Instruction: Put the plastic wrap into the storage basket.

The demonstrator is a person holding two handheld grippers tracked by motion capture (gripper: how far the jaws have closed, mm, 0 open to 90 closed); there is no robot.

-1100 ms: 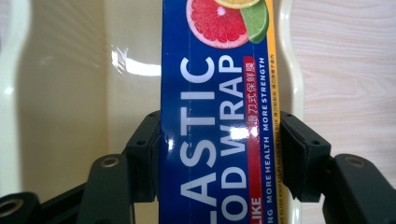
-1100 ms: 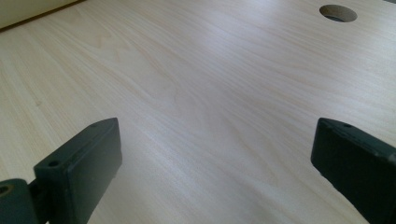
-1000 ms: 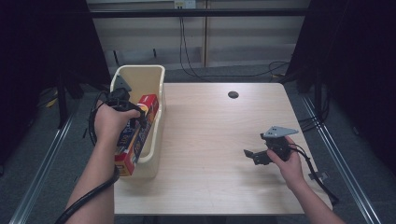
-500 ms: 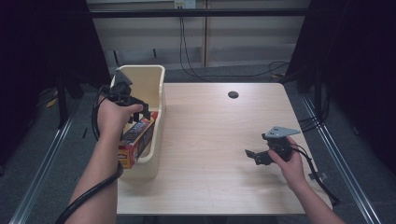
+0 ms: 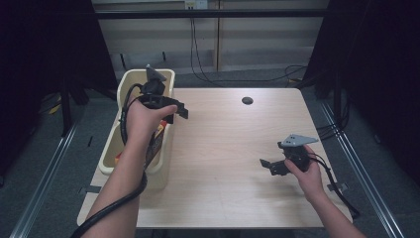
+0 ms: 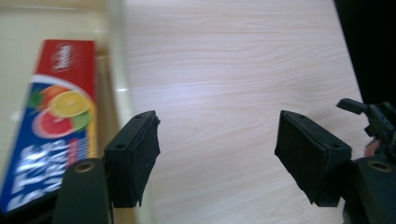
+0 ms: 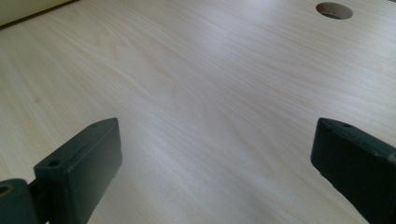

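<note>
The left gripper (image 5: 179, 112) has just been opening, nothing between its jaws. The box (image 6: 49, 116) lies in the bin (image 5: 126, 82) beside it. The right gripper (image 5: 267, 166) gapes wide, empty.

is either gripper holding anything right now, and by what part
Nothing is held. The left gripper has just been opening, nothing between its jaws; the box lies in the bin. The right gripper is open over bare table.

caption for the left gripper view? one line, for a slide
Left gripper open above the table beside the bin; snack box lies inside.
</note>
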